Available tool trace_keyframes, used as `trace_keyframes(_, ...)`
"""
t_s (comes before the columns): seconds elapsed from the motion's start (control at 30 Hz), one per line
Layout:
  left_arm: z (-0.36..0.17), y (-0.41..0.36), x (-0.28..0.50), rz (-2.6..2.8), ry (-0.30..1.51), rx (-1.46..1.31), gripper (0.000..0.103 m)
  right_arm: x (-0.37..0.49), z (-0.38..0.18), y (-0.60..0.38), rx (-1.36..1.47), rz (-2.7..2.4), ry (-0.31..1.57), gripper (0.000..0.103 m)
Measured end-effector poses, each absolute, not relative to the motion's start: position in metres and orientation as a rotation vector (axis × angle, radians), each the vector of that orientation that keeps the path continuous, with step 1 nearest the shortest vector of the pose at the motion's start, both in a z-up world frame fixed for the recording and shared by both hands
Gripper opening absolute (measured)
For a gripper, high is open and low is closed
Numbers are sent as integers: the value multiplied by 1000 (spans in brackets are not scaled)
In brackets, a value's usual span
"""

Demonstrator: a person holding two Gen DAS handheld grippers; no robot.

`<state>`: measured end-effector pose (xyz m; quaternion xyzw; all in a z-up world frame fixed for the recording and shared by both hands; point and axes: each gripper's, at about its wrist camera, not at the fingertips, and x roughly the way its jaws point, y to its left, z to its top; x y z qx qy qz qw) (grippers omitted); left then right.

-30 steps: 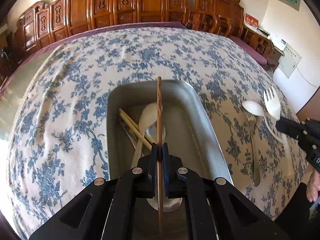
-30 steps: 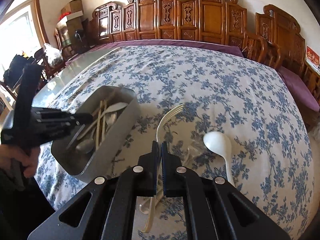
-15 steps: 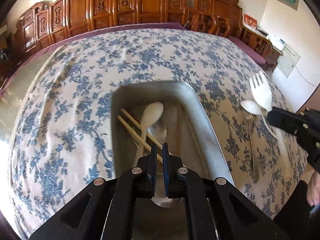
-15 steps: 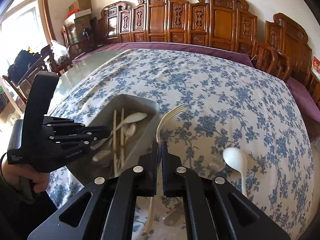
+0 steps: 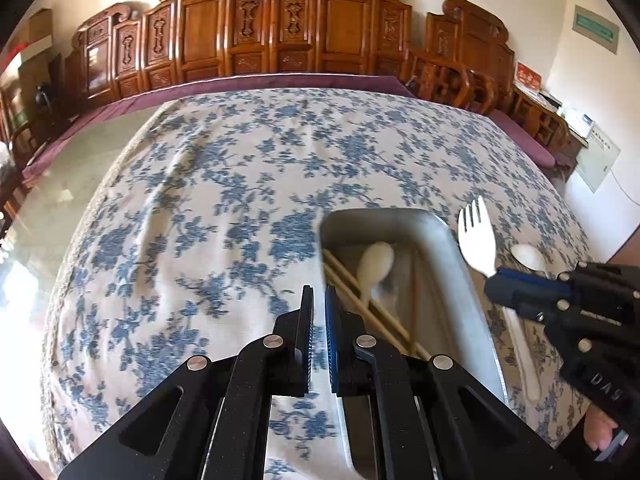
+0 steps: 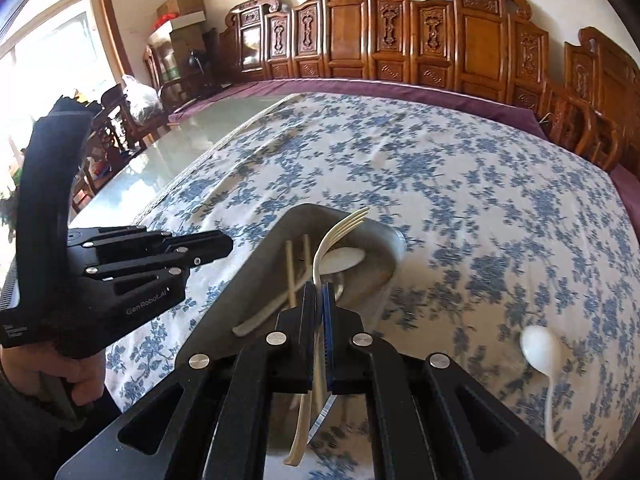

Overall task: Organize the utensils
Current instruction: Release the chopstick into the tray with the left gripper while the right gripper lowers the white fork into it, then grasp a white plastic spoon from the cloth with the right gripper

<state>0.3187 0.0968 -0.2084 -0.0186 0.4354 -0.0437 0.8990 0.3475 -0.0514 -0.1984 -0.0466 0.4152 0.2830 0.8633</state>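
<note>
A grey metal tray [image 5: 380, 213] sits on the blue-flowered tablecloth and holds wooden chopsticks [image 5: 360, 292] and a white spoon [image 5: 376, 264]. My left gripper [image 5: 318, 292] is shut with nothing in it and hangs over the cloth just left of the tray. My right gripper [image 6: 319, 286] is shut on a cream plastic fork [image 6: 340, 228], whose tines point out over the tray [image 6: 256, 264]. In the left wrist view the right gripper [image 5: 496, 276] carries the fork [image 5: 476, 240] at the tray's right rim. The left gripper [image 6: 224, 246] shows left of the tray.
A second white spoon [image 6: 540, 346] lies on the cloth right of the tray. Carved wooden chairs [image 5: 280, 28] line the table's far side. Bare glass tabletop [image 6: 168, 160] shows to the left. A person's hand [image 6: 80, 380] grips the left handle.
The left gripper let a chopstick go into the tray, shut again and moved left off the tray. The right gripper lifted the fork and carried it left over the tray.
</note>
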Motion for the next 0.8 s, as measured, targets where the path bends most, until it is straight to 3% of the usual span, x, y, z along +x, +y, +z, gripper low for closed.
trace_keyframes(0.8, -203, 127, 318, -7, 886, -45, 5, 355, -232, -11, -115, 647, 936, 6)
